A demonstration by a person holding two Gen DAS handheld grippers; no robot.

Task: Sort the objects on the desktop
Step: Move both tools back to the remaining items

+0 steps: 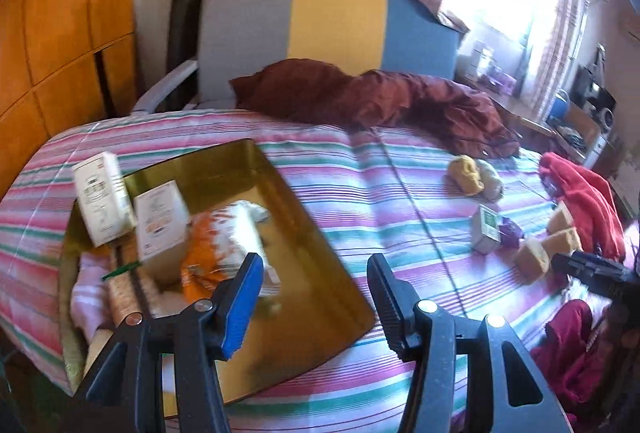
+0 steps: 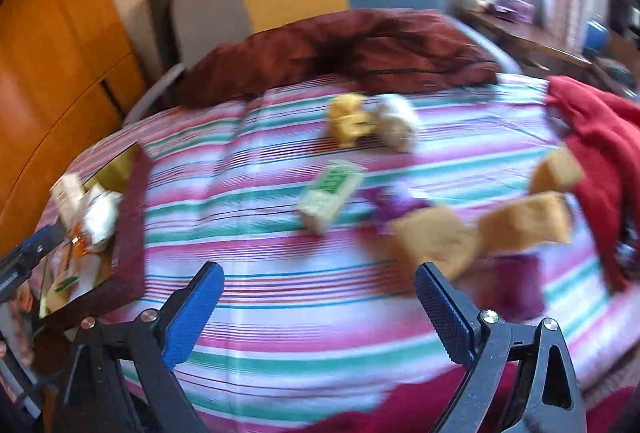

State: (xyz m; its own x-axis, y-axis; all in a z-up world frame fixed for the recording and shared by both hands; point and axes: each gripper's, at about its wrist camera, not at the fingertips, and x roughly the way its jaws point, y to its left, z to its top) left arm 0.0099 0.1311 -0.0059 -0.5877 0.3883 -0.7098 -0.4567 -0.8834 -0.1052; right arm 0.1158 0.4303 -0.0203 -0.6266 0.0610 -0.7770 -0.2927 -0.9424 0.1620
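Gold tray (image 1: 320,233) holding boxes on striped bedspread (image 1: 400,193), left gripper (image 1: 314,273) and right gripper (image 2: 320,285) fingers wide, empty

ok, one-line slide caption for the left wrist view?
Open left gripper hovers over the gold tray of boxes and packets; sponge blocks wait on the striped bedspread.

Tray (image 1: 320,233): glossy gold metal inside, mirror-like; outer wall reads matt dark red in the right wrist view. Boxes (image 1: 102,199): smooth white card. Bag (image 1: 224,233): shiny crinkled plastic. Bedspread (image 1: 400,201): matt striped woven cloth. Sponges (image 2: 436,241): rough, porous, tan. Carton (image 2: 330,193): smooth printed card. Yarn balls (image 1: 466,173): fuzzy. Quilt (image 1: 380,93): maroon cloth with slight sheen. Wardrobe (image 1: 60,33): glossy orange wood. Gripper pads (image 1: 244,297): ribbed blue rubber-like; arms matt black plastic, metal rivets.
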